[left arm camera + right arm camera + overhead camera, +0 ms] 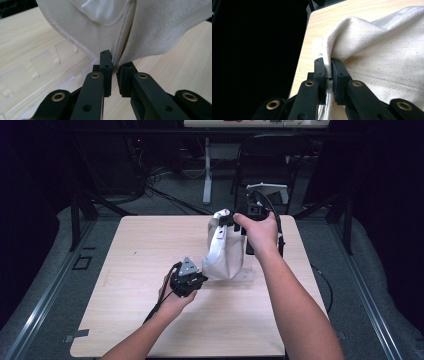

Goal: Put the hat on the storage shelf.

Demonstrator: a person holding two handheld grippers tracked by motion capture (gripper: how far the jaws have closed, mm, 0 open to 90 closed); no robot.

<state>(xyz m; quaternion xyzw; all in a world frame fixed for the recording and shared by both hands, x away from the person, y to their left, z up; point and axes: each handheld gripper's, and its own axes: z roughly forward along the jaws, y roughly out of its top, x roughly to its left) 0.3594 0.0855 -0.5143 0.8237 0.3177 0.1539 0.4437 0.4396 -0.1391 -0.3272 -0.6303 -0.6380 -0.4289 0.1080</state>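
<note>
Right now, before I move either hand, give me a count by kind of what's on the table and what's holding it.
Cloth bag, cream, both grippers clamped on it: 1
Clear acrylic rack, flat on the table beside the bag: 1
Grippers, left low on the bag, right at its top: 2
Wooden table: 1
Total: 5

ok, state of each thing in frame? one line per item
cloth bag: lifted and stretched between both grippers, lower end near or on the table, strap hanging down its front
left gripper: shut on the bag's lower edge
right gripper: shut on a fold at the bag's upper edge
clear plastic rack: lying flat on the table, partly beneath the bag
chair: upright behind the table
</note>
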